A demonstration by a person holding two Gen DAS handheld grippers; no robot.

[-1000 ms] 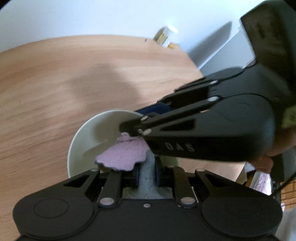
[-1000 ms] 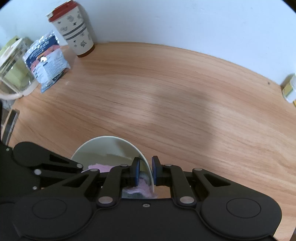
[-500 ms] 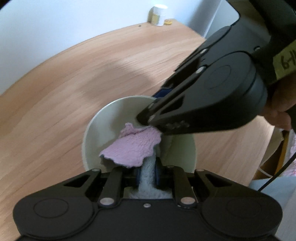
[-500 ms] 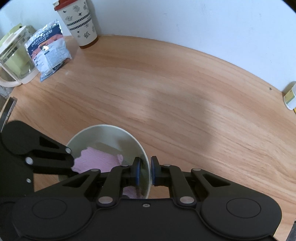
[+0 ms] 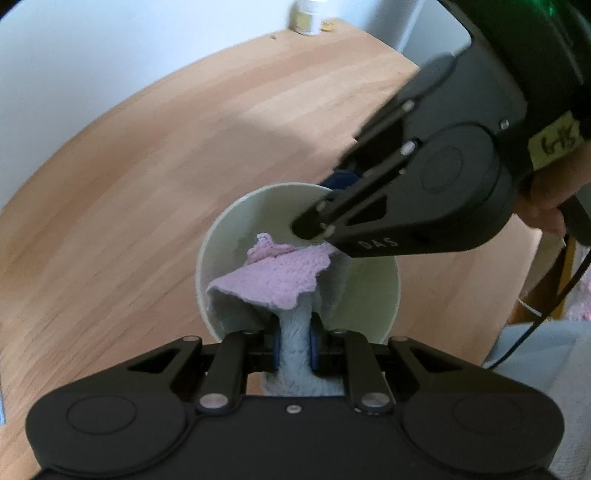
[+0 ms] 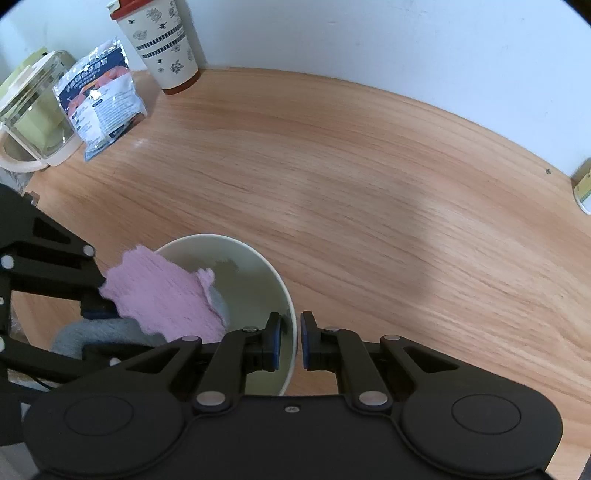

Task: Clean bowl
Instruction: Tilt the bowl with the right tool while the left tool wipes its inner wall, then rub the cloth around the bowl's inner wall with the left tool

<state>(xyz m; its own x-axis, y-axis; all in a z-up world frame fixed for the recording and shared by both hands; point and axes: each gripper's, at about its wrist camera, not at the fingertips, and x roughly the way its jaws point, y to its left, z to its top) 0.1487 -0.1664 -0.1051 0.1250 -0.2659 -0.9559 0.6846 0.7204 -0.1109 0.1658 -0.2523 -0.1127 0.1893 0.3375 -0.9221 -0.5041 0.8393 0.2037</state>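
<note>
A pale green bowl [image 5: 369, 295] [image 6: 255, 269] stands on the wooden table. My left gripper [image 5: 294, 349] is shut on a pink and grey cloth [image 5: 273, 277] [image 6: 162, 291], whose pink flap spreads inside the bowl. My right gripper [image 6: 291, 341] is shut on the bowl's rim, one pad inside the wall and one outside. In the left wrist view the right gripper [image 5: 340, 192] reaches in from the upper right and clamps the far rim. A hand [image 5: 550, 195] holds it.
At the table's back left stand a patterned cup with a red lid [image 6: 162, 44], a snack packet [image 6: 99, 99] and a clear jug [image 6: 33, 118]. A small jar [image 5: 306, 16] [image 6: 585, 188] sits at the table's far edge. The table edge runs close on the right.
The left gripper has rolled, so the bowl and table have swung round in its view. The pink cloth has shifted across the bowl's inside. The right gripper keeps its hold on the rim.
</note>
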